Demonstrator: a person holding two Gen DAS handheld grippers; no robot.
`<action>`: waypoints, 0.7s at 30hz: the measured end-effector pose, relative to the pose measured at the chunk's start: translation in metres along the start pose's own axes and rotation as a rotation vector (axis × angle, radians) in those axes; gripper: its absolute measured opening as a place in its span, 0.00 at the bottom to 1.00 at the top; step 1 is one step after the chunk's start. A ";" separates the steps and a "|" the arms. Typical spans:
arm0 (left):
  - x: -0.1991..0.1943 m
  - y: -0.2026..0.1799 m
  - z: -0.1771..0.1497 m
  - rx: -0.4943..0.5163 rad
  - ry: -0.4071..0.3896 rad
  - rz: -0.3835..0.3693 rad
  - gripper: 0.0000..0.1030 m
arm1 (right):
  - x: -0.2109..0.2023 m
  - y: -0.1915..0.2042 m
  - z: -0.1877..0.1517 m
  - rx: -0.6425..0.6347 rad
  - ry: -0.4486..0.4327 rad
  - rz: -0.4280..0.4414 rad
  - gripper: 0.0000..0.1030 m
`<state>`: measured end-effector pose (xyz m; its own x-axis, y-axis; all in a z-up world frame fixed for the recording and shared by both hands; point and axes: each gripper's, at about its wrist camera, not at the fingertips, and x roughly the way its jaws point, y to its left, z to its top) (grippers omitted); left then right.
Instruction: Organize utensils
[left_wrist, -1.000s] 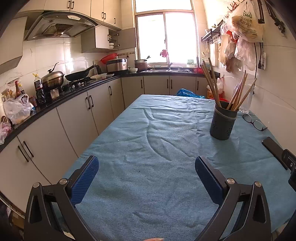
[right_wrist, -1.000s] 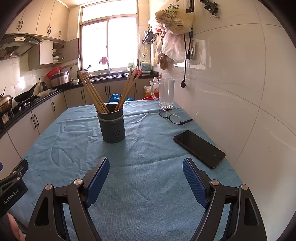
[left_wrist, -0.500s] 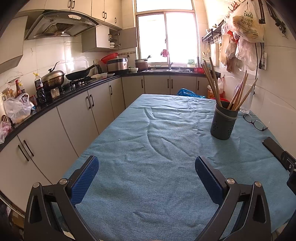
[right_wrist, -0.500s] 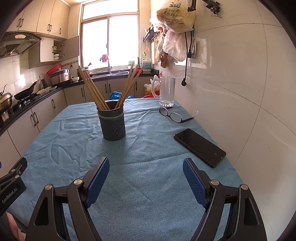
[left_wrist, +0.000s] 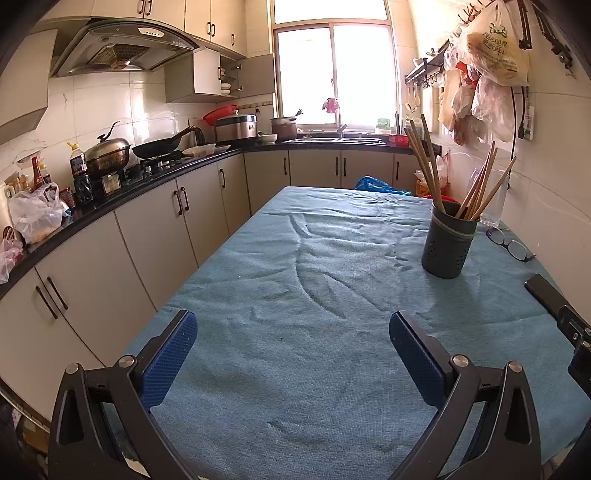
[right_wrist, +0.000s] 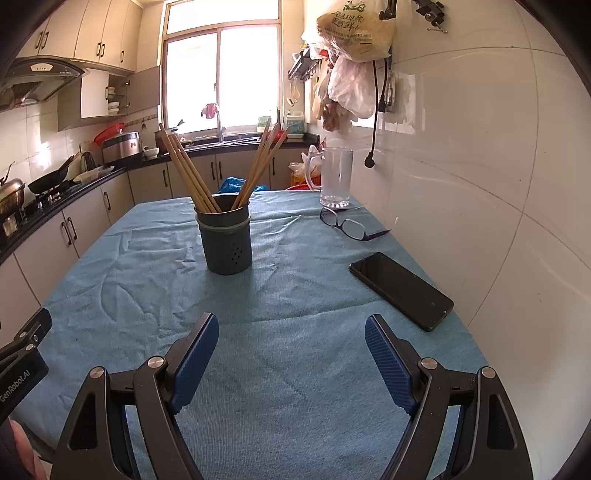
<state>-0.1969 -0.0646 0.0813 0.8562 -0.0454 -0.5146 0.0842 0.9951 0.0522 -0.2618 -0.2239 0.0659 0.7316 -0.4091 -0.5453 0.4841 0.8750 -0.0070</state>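
The holder (right_wrist: 225, 236) with the chopsticks (right_wrist: 188, 173) is being seen upright on the blue surface (right_wrist: 295, 369), ahead of the right claw (right_wrist: 291, 354) and slightly left, nearer to it than to the left claw (left_wrist: 291, 350); both claws are being kept spread, pinching nothing

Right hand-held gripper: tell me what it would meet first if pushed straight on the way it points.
Probably the blue tablecloth, since the right hand-held gripper tilts downward with jaws open and empty. Beyond that, the chopstick holder stands slightly left of its line; depth is hard to judge.
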 end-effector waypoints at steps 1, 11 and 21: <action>0.000 0.000 0.000 0.000 0.000 -0.001 1.00 | 0.000 0.000 0.000 0.000 0.001 0.000 0.83; 0.000 0.000 0.000 -0.001 -0.002 -0.001 1.00 | 0.001 0.002 -0.001 -0.004 0.009 0.000 0.83; 0.000 0.002 0.000 -0.004 -0.002 -0.003 1.00 | 0.001 0.002 -0.001 -0.006 0.010 -0.001 0.83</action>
<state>-0.1967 -0.0629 0.0815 0.8569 -0.0489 -0.5131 0.0848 0.9953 0.0468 -0.2603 -0.2220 0.0644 0.7262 -0.4071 -0.5540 0.4819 0.8761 -0.0120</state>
